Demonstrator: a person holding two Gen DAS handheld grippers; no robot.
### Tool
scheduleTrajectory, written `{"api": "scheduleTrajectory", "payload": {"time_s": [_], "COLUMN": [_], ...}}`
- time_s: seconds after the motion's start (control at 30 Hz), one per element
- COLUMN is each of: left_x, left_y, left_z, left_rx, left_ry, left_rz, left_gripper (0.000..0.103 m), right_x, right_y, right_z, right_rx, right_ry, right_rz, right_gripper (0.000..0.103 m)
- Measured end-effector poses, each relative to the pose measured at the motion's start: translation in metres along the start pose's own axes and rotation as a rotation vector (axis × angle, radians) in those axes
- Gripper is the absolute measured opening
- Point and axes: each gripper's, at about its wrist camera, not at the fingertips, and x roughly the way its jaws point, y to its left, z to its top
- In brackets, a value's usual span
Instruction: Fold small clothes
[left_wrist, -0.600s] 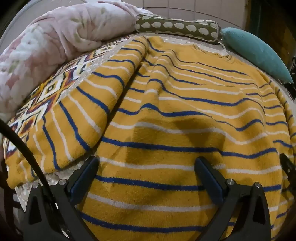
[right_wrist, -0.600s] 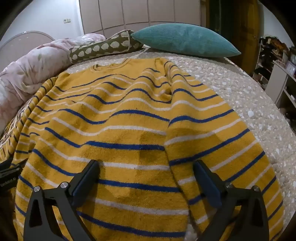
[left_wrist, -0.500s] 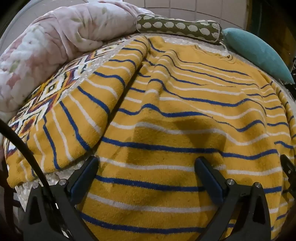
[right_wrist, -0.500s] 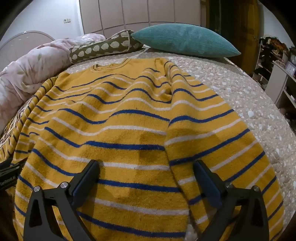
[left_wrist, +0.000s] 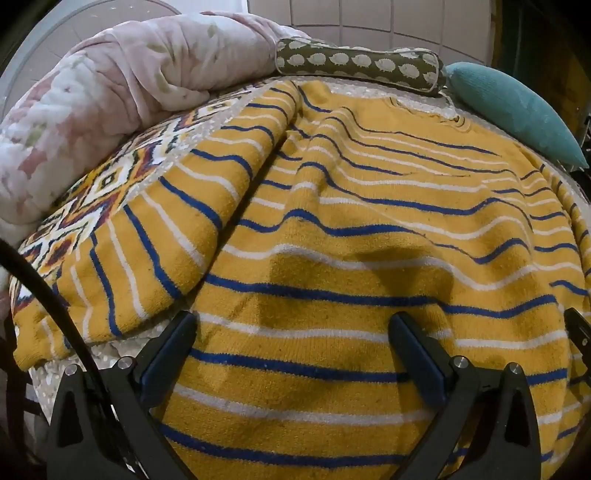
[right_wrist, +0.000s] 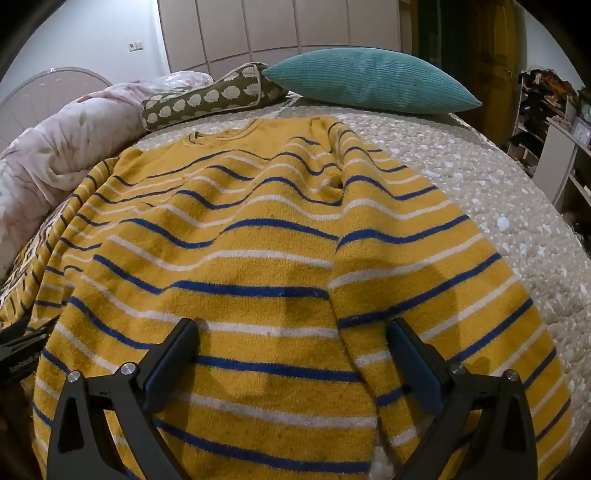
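Both grippers hovered over the sweater, jaws wide apart, gripping nothing.
Yellow striped sweater (left_wrist: 369, 229) lay flat beneath left gripper (left_wrist: 291, 350) and right gripper (right_wrist: 291, 350); teal pillow (right_wrist: 369, 81) sat far ahead.

Both grippers are tilted down and forward, jaws spread as wide as they go — left gripper (left_wrist: 291, 325) and right gripper (right_wrist: 291, 325) each hover with nothing clamped between the fingers.

Fuzzy knit sweater (left_wrist: 332, 258); ribbed pillow (right_wrist: 369, 83)
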Motion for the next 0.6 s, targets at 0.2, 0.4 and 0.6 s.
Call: {"api": "scheduleTrajectory", "payload": {"time_s": [0.2, 0.4, 0.6], "left_x": [0.0, -0.014, 0.015], "left_y": [-0.002, -0.01, -0.024], "left_z": [-0.003, 0.015, 0.053], "left_rx": [0.001, 0.029, 0.08], "left_ry": [-0.009, -0.024, 0.067], "left_rz": [0.007, 0.042, 0.011], "left_gripper": [0.103, 0.103, 0.103], "right_x": [0.001, 0.003, 0.003], "right_y": [0.003, 0.004, 0.004], "right_z": [0.0, 0.0, 0.0], "right_rx": [-0.011, -0.015, -0.021], "right_ry": [0.006, 0.008, 0.011], "right_rz": [-0.012, -0.017, -0.025], "right_gripper": [0.103, 0.103, 0.103]}}
